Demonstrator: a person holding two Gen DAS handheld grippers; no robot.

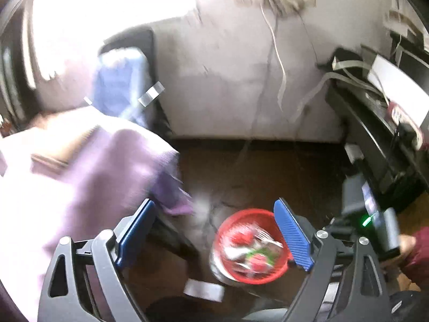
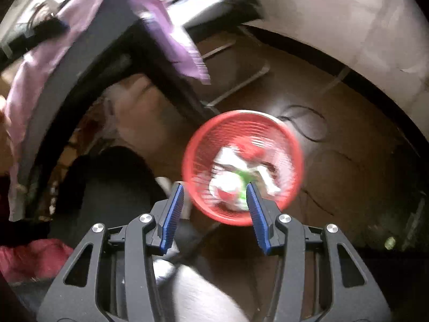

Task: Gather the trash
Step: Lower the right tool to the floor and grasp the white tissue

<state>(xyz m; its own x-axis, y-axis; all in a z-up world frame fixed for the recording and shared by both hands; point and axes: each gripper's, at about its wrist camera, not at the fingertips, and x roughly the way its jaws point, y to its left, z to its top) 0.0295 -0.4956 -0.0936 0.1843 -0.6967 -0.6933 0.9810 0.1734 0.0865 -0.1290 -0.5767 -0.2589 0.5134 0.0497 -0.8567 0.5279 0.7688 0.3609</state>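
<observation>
Below, red basket (image 2: 242, 167) of trash (image 2: 236, 185) under both spread claws (image 2: 214, 214).

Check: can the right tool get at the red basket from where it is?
Probably yes. The right tool is open and empty above the red basket on the floor, nothing between them. The dark table stands off to the side.
</observation>
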